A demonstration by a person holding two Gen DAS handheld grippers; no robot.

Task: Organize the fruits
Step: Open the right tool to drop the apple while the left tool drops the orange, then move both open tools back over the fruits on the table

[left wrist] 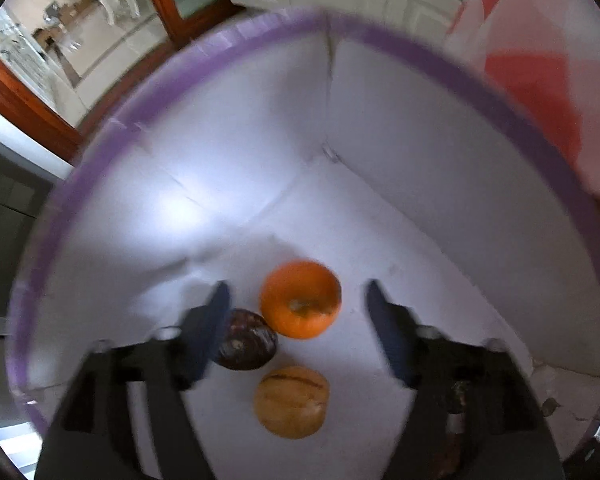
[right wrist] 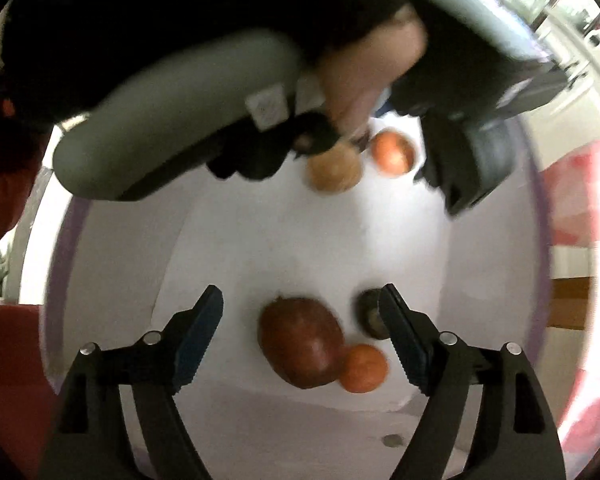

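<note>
Fruits (left wrist: 300,300) crowd the box (left wrist: 440,168) floor; far corner lies free.

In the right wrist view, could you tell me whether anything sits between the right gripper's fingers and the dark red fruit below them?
Nothing visible does. The right gripper is open, and the dark red fruit lies bare on the white bin floor. A small orange fruit touches its right side, and a dark round fruit sits by the right finger.

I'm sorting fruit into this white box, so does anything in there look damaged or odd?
Possibly. The tan round fruit nearest the left gripper shows dark split-like lines across its top. Behind it, the orange round fruit has a pale hollow at its stem end. The blur hides whether either is real damage.
</note>
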